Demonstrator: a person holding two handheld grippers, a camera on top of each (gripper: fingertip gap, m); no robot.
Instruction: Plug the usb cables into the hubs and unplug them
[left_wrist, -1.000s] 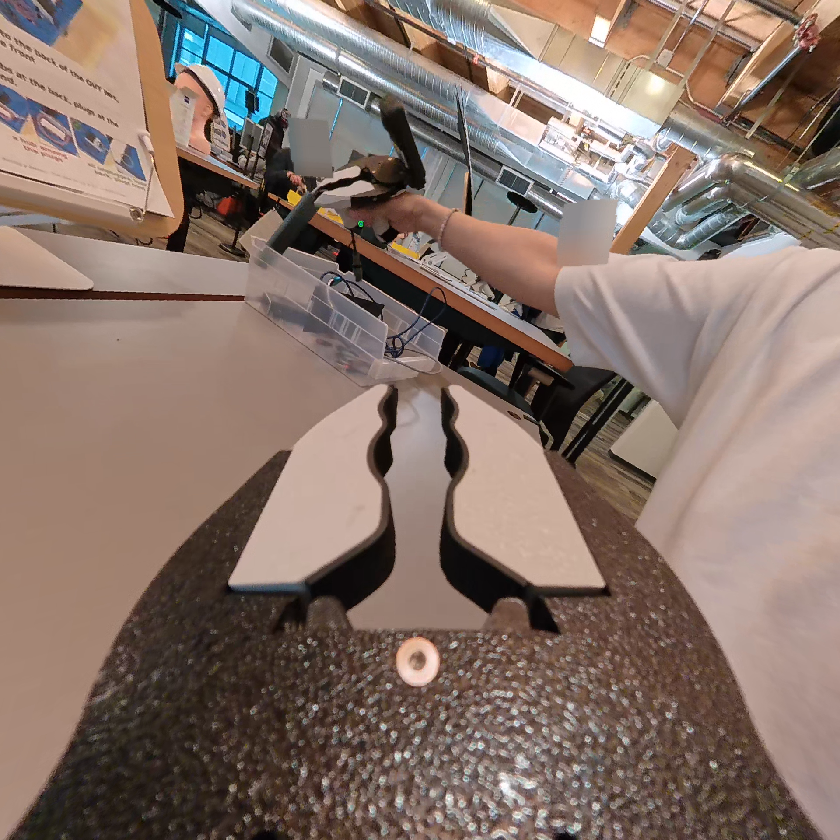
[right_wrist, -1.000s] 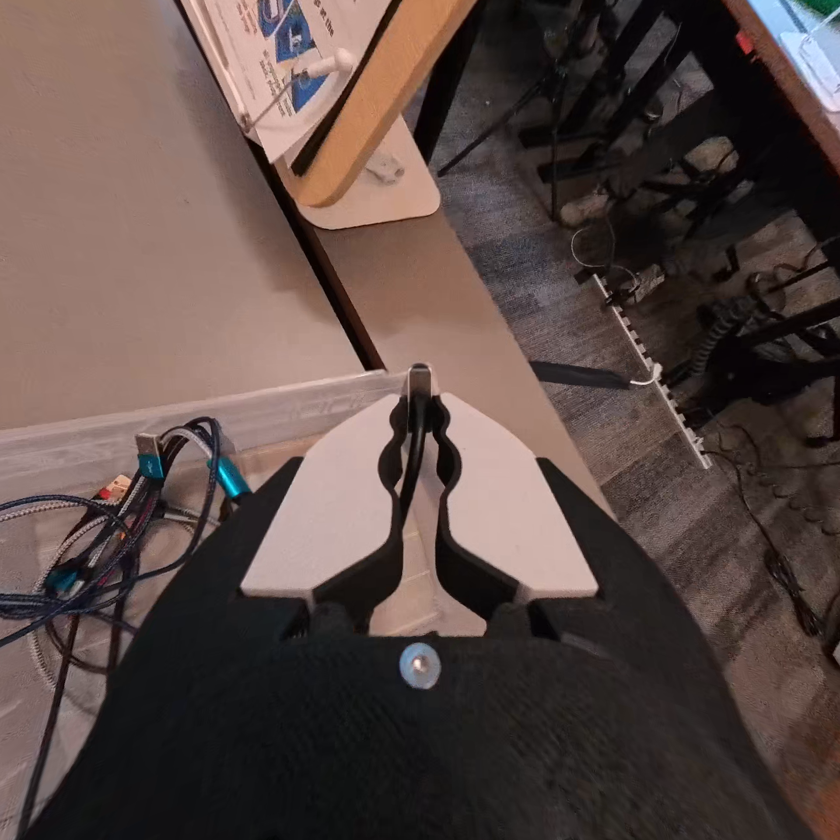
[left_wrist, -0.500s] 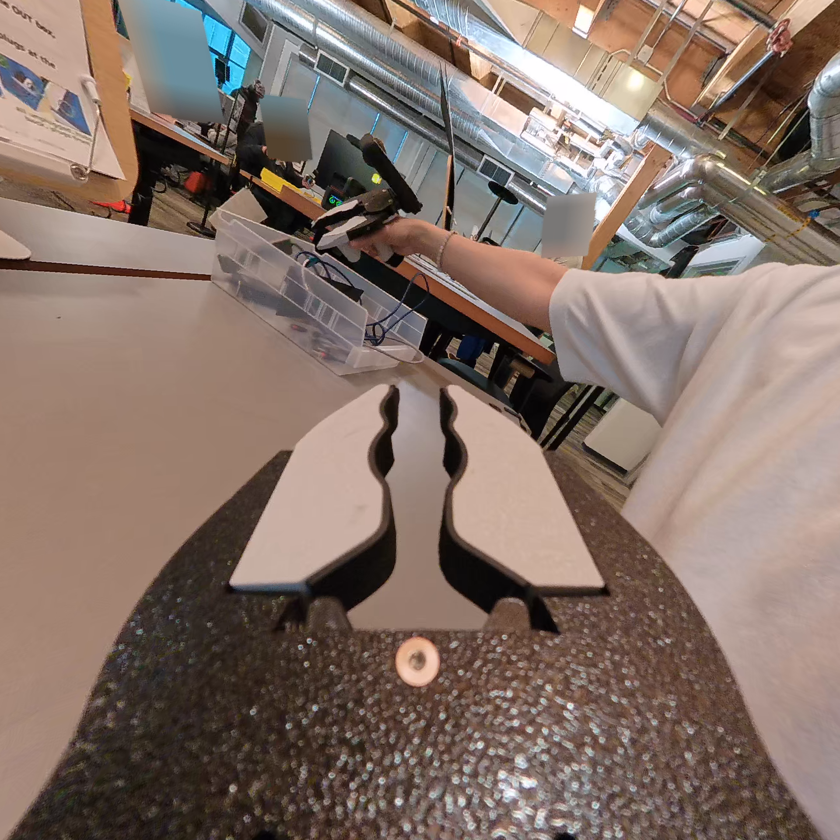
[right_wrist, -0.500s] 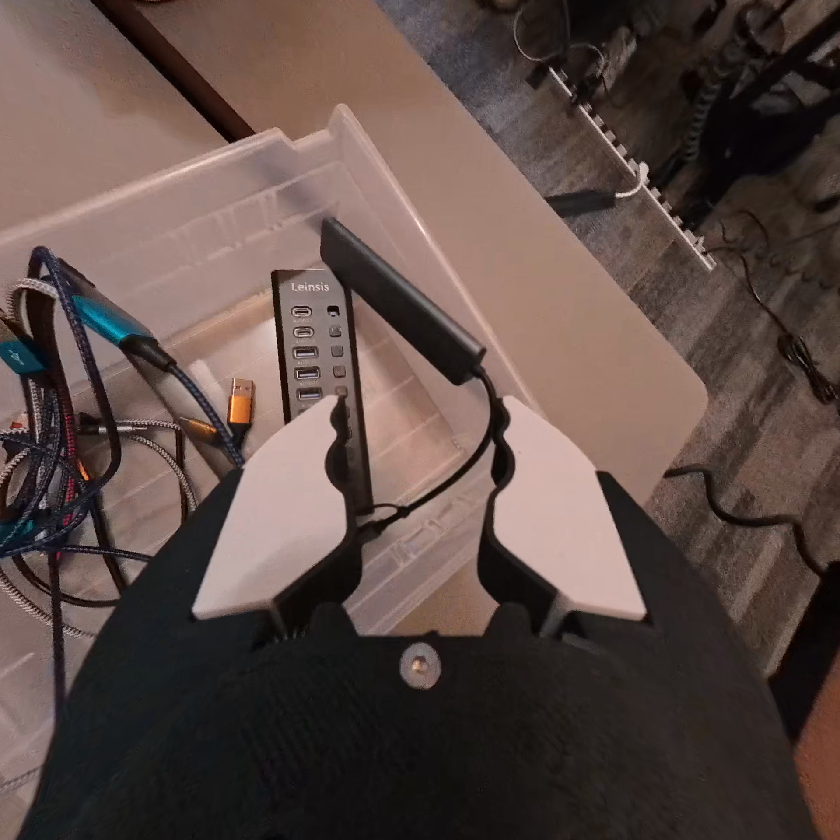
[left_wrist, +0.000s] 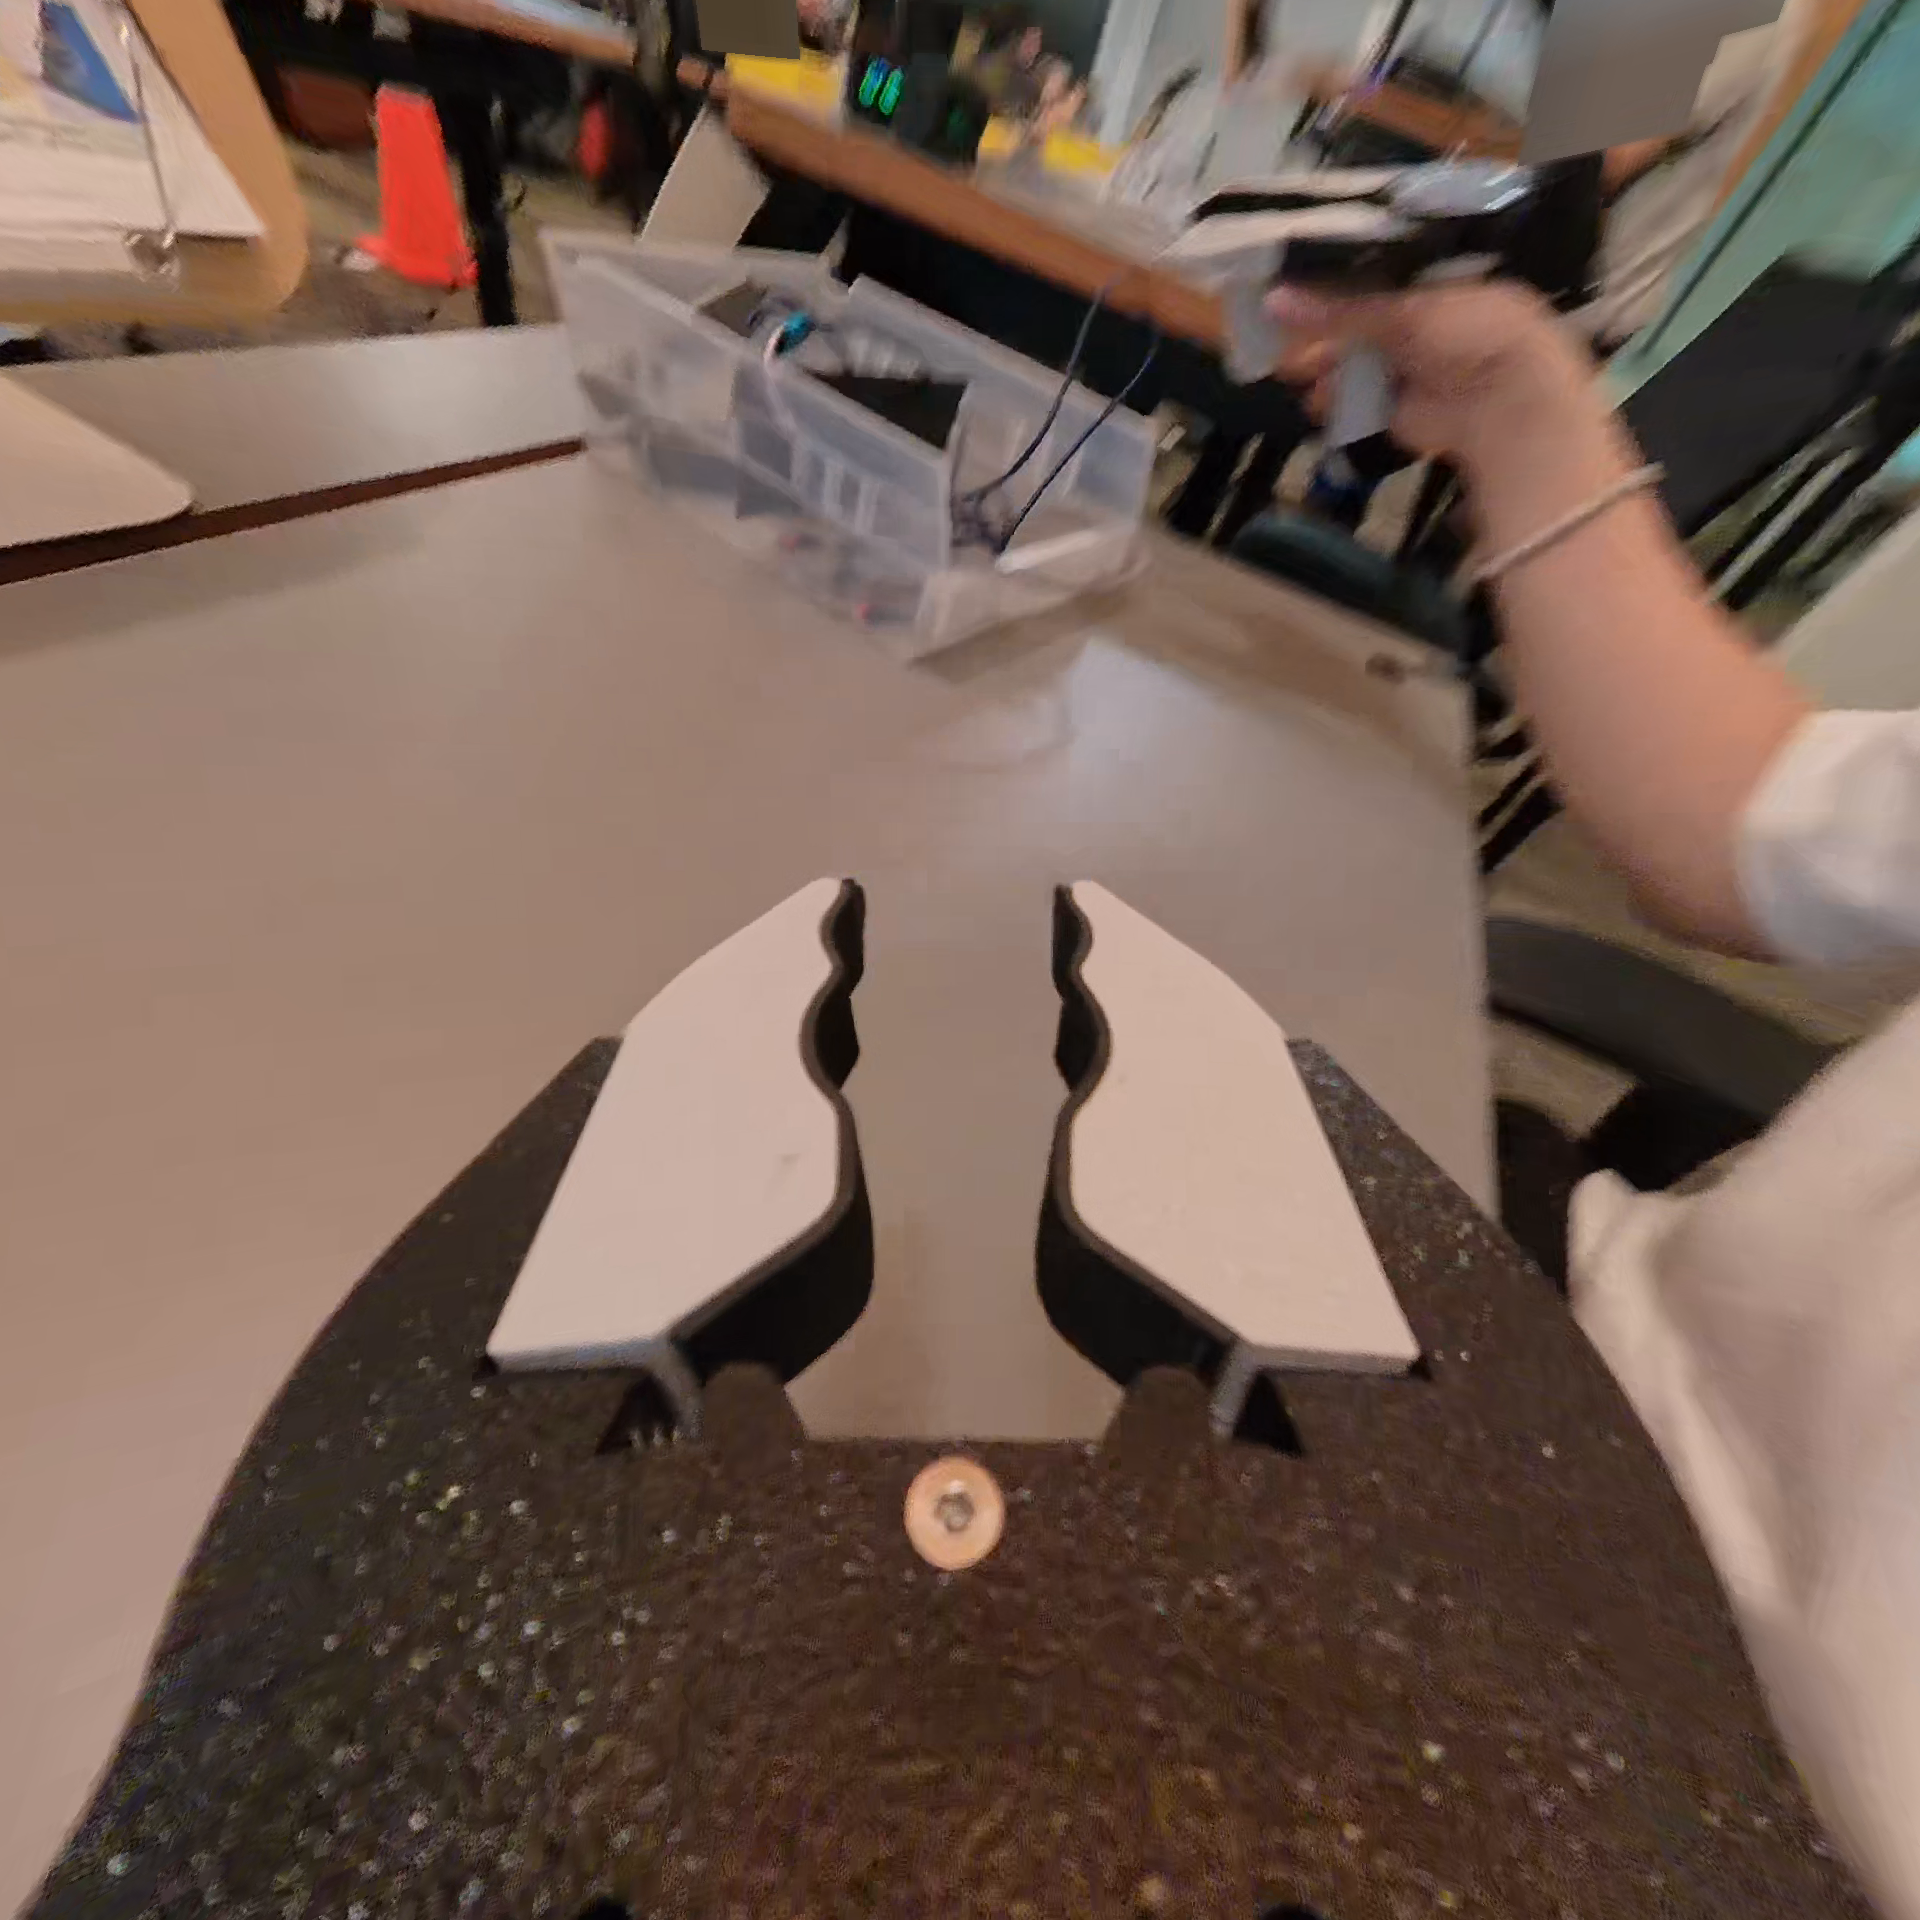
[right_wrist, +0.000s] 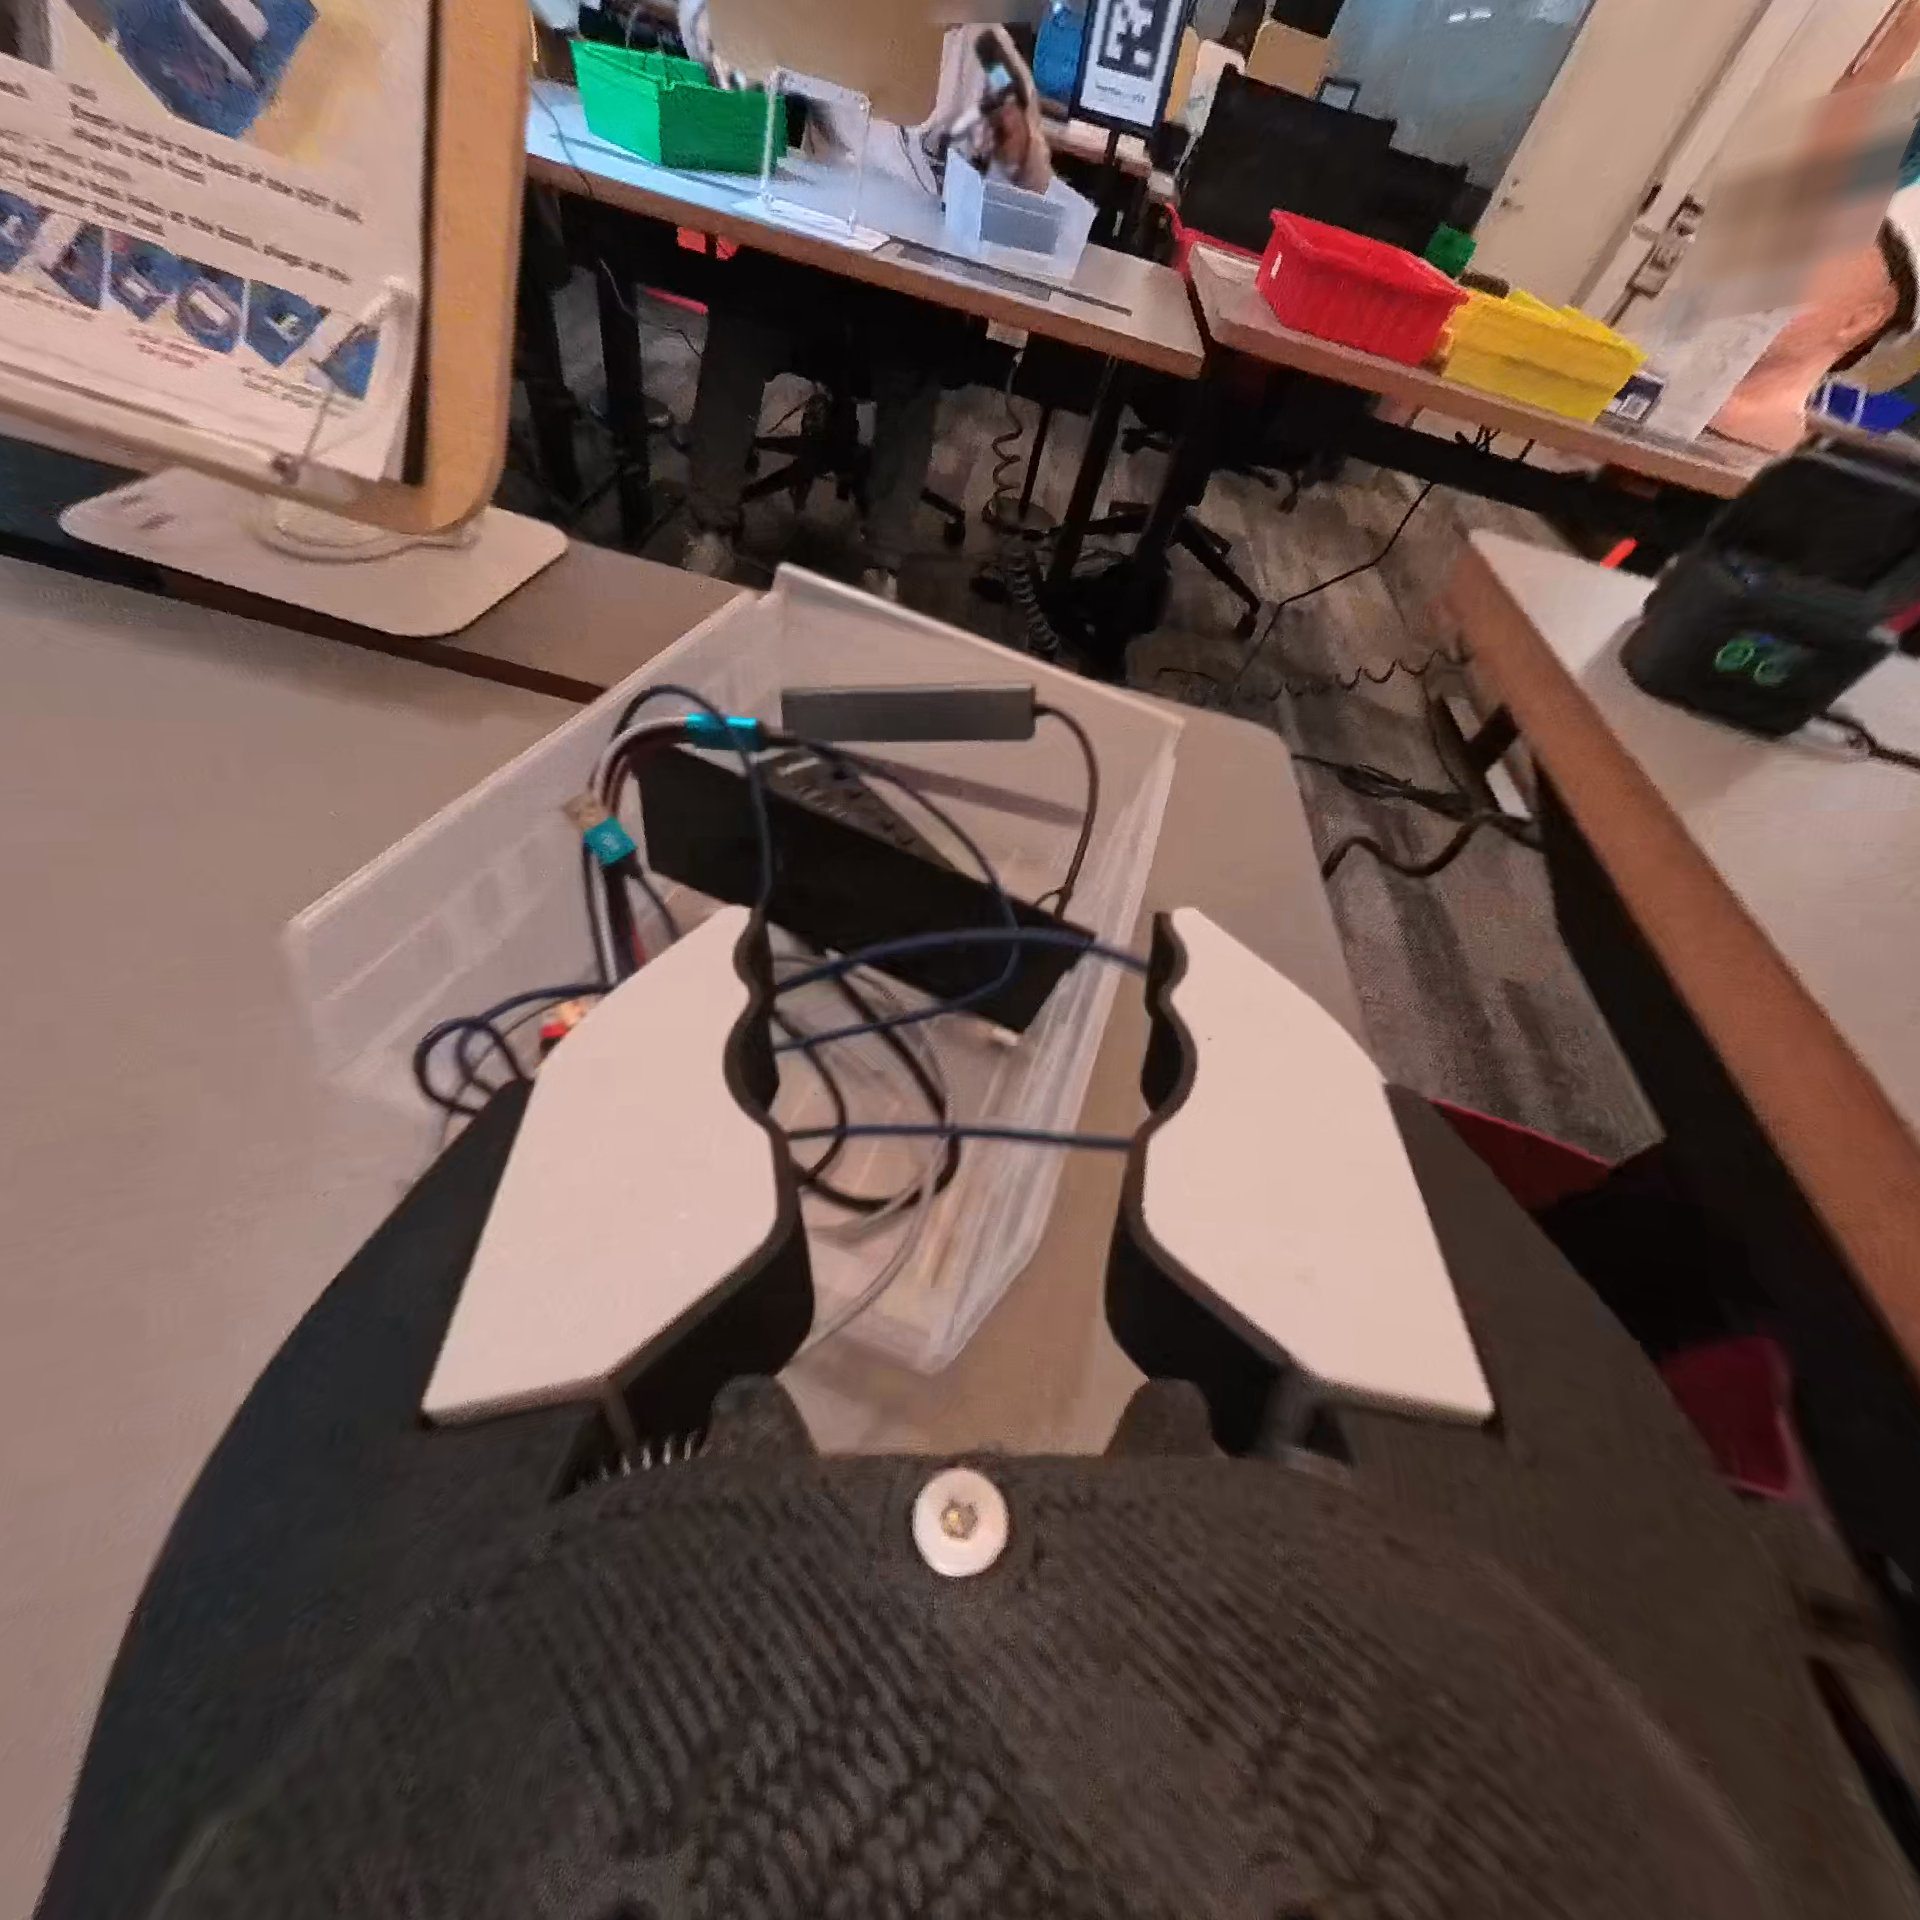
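A clear plastic bin (right_wrist: 436, 935) stands on the grey table (right_wrist: 156, 883). In it lie a black multi-port hub (right_wrist: 852, 873), a slim grey hub (right_wrist: 904, 712) with its own black lead, and tangled USB cables (right_wrist: 883, 1039) with teal plugs (right_wrist: 717, 732). My right gripper (right_wrist: 954, 925) is open and empty, held just above the bin's near end. My left gripper (left_wrist: 956, 894) is open and empty over bare table, well short of the bin (left_wrist: 852, 447). The right gripper (left_wrist: 1351, 229) also shows blurred in the left wrist view, held in a hand.
A paper sign on a wooden stand (right_wrist: 260, 312) sits at the far left of the table. The table's right edge (left_wrist: 1455, 831) drops to an office chair (left_wrist: 1662, 1039). A black device (right_wrist: 1787, 623) is on the table to the right. Red (right_wrist: 1351, 281) and yellow (right_wrist: 1538, 353) bins stand behind. The tips of one gripper are about 45 cm away from the tips of the other.
My right gripper let go of the slim hub's lead, left the hub in the bin, opened wide and drew back. My left gripper opened wider and tilted down toward the table.
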